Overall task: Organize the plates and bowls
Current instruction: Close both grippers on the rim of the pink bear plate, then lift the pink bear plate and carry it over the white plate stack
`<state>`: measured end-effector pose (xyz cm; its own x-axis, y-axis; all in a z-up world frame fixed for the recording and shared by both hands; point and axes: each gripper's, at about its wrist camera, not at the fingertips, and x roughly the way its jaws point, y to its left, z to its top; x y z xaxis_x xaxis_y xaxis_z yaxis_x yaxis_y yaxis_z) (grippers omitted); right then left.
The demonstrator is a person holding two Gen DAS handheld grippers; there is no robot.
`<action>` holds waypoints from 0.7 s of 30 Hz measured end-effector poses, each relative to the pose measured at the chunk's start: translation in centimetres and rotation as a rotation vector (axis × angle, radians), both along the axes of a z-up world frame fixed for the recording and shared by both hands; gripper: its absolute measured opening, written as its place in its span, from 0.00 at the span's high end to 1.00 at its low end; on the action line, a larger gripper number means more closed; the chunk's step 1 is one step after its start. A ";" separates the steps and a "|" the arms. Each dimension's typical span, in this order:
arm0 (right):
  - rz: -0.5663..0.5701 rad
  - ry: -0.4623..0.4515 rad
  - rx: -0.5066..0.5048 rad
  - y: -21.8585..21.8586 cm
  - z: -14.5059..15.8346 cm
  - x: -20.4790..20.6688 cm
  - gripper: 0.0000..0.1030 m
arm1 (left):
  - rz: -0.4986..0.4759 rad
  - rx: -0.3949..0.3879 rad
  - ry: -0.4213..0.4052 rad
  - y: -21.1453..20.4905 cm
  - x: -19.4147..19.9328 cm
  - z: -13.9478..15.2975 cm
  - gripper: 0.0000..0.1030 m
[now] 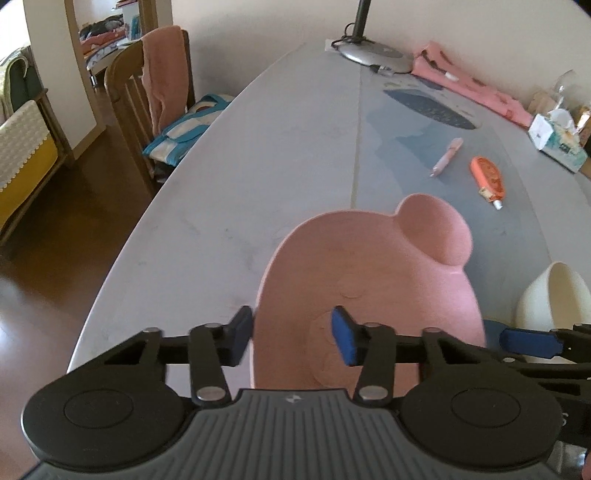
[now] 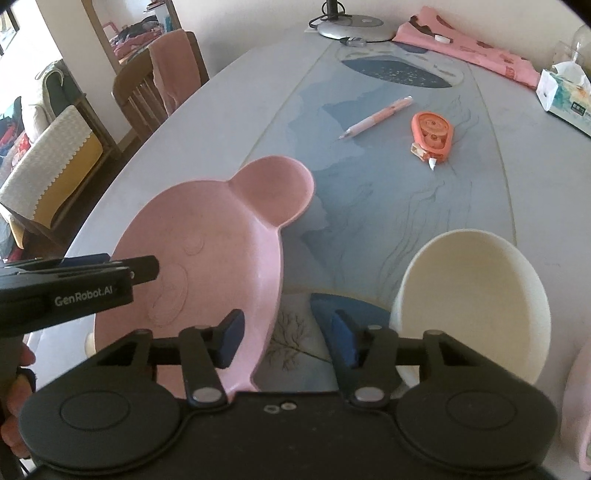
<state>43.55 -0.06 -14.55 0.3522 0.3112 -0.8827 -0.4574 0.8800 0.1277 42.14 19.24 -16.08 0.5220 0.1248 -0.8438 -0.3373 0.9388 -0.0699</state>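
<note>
One pink plate (image 2: 207, 258) with a round ear-shaped side dish lies on the pale table (image 1: 229, 177), and one cream bowl (image 2: 472, 295) stands apart from it, to its right in the right wrist view. A second pink object shows only as a sliver at the far right edge of that view, too cut off to identify.

The left gripper (image 1: 291, 332) straddles the plate's near left rim: one blue pad sits outside the rim, the other over the plate's inside. The jaws are partly closed, but a gap shows between the pads and the rim, so the plate is not pinched.

The right gripper (image 2: 288, 339) hangs over the gap between plate and bowl. Its left finger lies over the plate's right edge and its right finger is just beside the bowl's near wall. The jaws stand partly apart with only the table mat between them, gripping nothing.

Farther back on the table lie one pink pen (image 2: 376, 118), one orange correction-tape dispenser (image 2: 432, 134), one tissue box (image 2: 565, 99), one folded pink cloth (image 2: 469, 44) and one lamp base (image 2: 351, 27). One wooden chair (image 1: 129, 96) with a pink towel over its back stands at the table's left side.
</note>
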 end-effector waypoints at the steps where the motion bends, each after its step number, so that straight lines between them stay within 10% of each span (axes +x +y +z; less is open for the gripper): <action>1: 0.000 0.003 -0.003 0.2 -0.1 0.0 0.58 | 0.002 0.001 0.003 0.2 0.1 -0.1 0.64; 13: 0.002 0.015 0.004 1.3 -0.6 0.1 0.89 | 0.013 0.026 0.031 0.8 0.6 -0.7 0.83; 21: -0.024 0.014 0.003 1.3 -0.4 0.1 0.90 | 0.035 0.016 0.028 0.7 0.2 -0.5 0.85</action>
